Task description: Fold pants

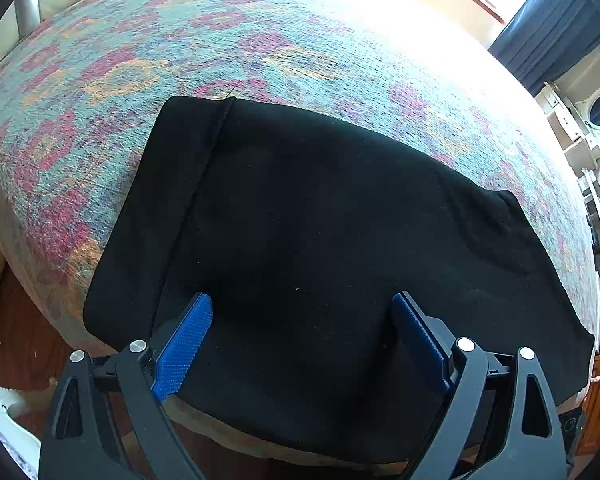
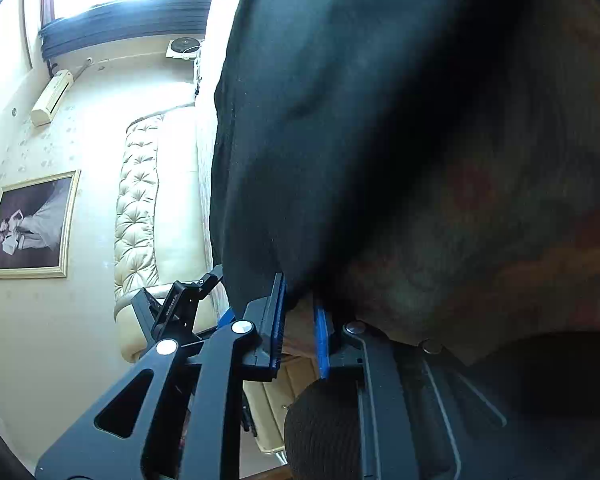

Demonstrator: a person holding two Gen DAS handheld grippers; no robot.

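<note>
On the bed's patterned bedspread [image 1: 148, 60] the black pants [image 1: 300, 208] lie folded into a broad slab, their near edge hanging over the mattress front. Above that edge hovers the left claw [image 1: 302, 320], its blue pads wide apart and holding nothing; if it closes where it is, it may catch only the top layer and peel the fold open. To the right, the right claw [image 2: 300, 320] is turned sideways at the pants' [image 2: 320, 120] lower edge with a narrow gap between its pads. Whether cloth sits between them I cannot tell; a shallow bite there would likely slip, dragging the overhanging part toward the floor.
</note>
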